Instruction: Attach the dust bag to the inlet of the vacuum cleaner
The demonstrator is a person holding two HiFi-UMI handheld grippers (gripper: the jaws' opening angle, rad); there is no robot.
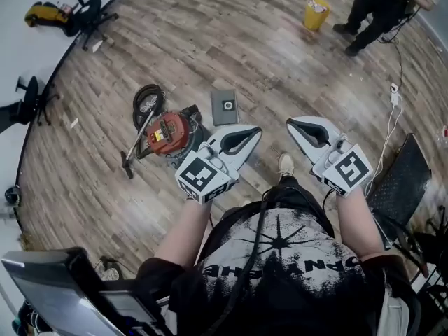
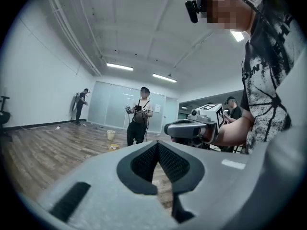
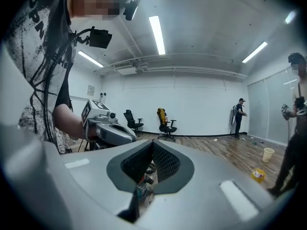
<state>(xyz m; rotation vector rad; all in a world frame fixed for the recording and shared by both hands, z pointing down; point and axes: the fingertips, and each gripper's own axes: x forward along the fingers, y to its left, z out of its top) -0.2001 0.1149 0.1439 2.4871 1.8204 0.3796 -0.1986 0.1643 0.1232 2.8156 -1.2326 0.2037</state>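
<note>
The red vacuum cleaner (image 1: 166, 133) lies on the wood floor with its black hose (image 1: 148, 103) coiled behind it and its wand (image 1: 133, 149) stretched to the left. The dust bag (image 1: 225, 106), a flat grey rectangle with a round hole, lies on the floor just right of the vacuum. My left gripper (image 1: 258, 129) and right gripper (image 1: 290, 122) are held in the air in front of my body, side by side, well above the floor. Both are shut with nothing between the jaws. The left gripper view shows its own shut jaws (image 2: 157, 144) and the right gripper (image 2: 192, 127) beside them.
A yellow bucket (image 1: 316, 12) and a person (image 1: 378, 5) are at the far right. Office chairs (image 1: 84, 16) stand by the far-left wall. A white cable with a plug strip (image 1: 394, 96) and a dark flat case (image 1: 400, 180) lie to my right. My shoe (image 1: 285, 164) is below the grippers.
</note>
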